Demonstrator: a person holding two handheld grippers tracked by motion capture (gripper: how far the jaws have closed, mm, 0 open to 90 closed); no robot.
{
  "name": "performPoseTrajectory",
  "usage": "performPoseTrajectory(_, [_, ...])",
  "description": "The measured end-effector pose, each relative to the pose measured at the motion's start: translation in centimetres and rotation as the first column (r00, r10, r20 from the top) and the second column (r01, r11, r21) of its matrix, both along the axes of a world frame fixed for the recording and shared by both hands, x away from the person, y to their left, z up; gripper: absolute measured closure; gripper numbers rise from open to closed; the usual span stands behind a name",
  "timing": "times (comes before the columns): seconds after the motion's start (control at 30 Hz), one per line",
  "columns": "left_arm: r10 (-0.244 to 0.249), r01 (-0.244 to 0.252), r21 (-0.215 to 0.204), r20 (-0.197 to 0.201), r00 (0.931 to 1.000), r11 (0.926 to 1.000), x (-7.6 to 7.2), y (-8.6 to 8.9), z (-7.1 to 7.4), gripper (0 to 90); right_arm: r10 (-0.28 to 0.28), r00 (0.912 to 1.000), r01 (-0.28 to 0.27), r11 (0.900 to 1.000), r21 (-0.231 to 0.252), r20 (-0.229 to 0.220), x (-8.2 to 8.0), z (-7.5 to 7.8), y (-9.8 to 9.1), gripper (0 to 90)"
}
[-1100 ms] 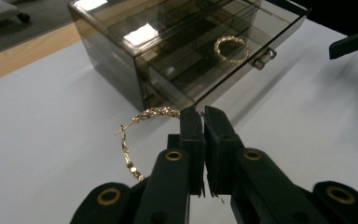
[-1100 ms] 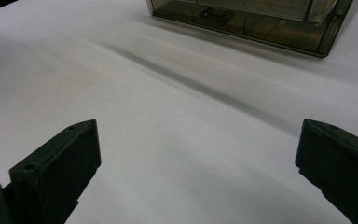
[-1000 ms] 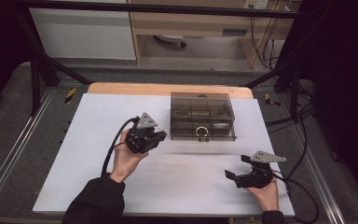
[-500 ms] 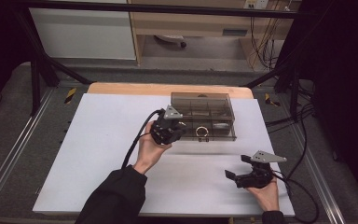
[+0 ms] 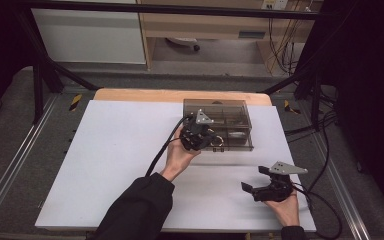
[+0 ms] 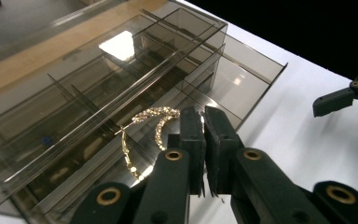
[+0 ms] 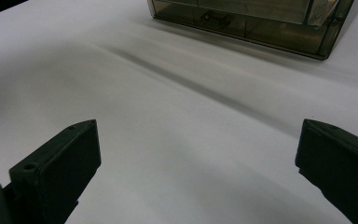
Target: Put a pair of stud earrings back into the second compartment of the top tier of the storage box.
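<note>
A smoke-tinted clear plastic compartment box (image 5: pixel 222 116) stands at the far middle of the white table. A gold chain bracelet (image 6: pixel 153 115) lies curled in one of its front compartments (image 5: pixel 219 142). My left gripper (image 5: pixel 209 139) hovers at the box's front edge, right above the bracelet. Its jaws are shut with nothing between them (image 6: pixel 204 119); I cannot tell whether they touch the chain. My right gripper (image 5: pixel 254 179) rests low over the table at the front right, open and empty (image 7: pixel 198 130), pointing toward the box (image 7: pixel 261 18).
The white tabletop (image 5: pixel 115 150) has bare room left of the box and between the two hands. A wooden strip (image 5: pixel 145 95) runs along the far edge. Cables (image 5: pixel 310 125) trail off the right side. Metal frame rails (image 5: pixel 10 170) flank the table.
My left hand has travelled rightwards and slightly away from me, from the middle of the table to the box's front edge, jaws shut throughout. The right gripper has stayed put.
</note>
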State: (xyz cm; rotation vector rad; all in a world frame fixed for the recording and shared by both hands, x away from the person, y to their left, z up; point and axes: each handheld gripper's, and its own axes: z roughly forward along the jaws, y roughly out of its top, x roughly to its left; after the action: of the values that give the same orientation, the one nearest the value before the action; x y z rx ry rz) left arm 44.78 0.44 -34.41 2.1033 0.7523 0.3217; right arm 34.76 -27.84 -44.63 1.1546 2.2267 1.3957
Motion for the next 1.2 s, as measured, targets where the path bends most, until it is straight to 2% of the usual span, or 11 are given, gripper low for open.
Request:
performPoseTrajectory(0.13, [0.006, -0.006, 0.010, -0.009, 0.9999, 0.9999, 0.5, -0.4, -0.6, 86.1, 0.000, 1.0000, 0.000, 1.0000, 0.000, 0.000, 0.0, 0.0, 0.0, 0.5])
performPoseTrajectory(0.23, [-0.001, 0.001, 0.004, -0.039, 0.9992, 1.0000, 1.1, -0.9, -1.5, 86.1, 0.001, 1.0000, -0.001, 1.0000, 0.001, 0.001, 0.0, 0.0, 0.0, 0.6])
performPoseTrajectory(0.4, [-0.024, 0.025, 0.015, -0.040, 0.9989, 0.9996, 1.3, -1.9, -2.3, 86.0, 0.000, 1.0000, 0.000, 1.0000, 0.005, -0.001, 0.0, 0.0, 0.0, 0.6])
performPoseTrajectory(0.6, [-0.027, 0.028, 0.022, -0.055, 0.9981, 0.9994, 1.6, -2.4, -2.9, 84.8, 0.001, 1.0000, -0.001, 1.0000, 0.007, 0.002, -0.1, 0.1, -0.1, 0.5])
performPoseTrajectory(0.63, [-0.027, 0.028, 0.010, -0.055, 0.9981, 0.9996, 1.6, -2.3, -2.8, 84.1, 0.001, 1.0000, -0.001, 1.0000, 0.006, 0.002, -0.1, 0.1, -0.1, 0.5])
performPoseTrajectory(0.73, [-0.026, 0.026, 0.000, -0.053, 0.9982, 0.9997, 1.5, -2.2, -2.7, 78.2, -0.001, 1.0000, 0.001, 1.0000, 0.007, 0.001, -0.1, 0.1, -0.1, 0.5])
performPoseTrajectory(1.0, [-0.031, 0.030, -0.028, -0.012, 0.9995, 0.9992, 0.5, -0.3, -1.0, 62.1, -0.001, 1.0000, 0.001, 1.0000, 0.002, 0.000, -0.1, 0.1, -0.1, 0.5])
performPoseTrajectory(1.1, [-0.036, 0.036, -0.052, -0.002, 0.9993, 0.9980, -0.1, 1.3, -0.5, 53.3, -0.001, 1.0000, 0.001, 1.0000, -0.002, 0.000, 0.0, 0.0, -0.1, 0.5])
performPoseTrajectory(1.13, [-0.036, 0.036, -0.052, -0.002, 0.9993, 0.9980, -0.1, 1.3, -0.5, 51.0, -0.001, 1.0000, 0.001, 1.0000, -0.002, 0.000, 0.0, 0.0, -0.1, 0.5])
performPoseTrajectory(1.2, [-0.029, 0.030, -0.039, 0.014, 0.9995, 0.9988, -0.5, 2.6, -0.5, 46.1, -0.001, 1.0000, 0.001, 1.0000, 0.002, -0.002, 0.0, 0.0, 0.0, 0.5])
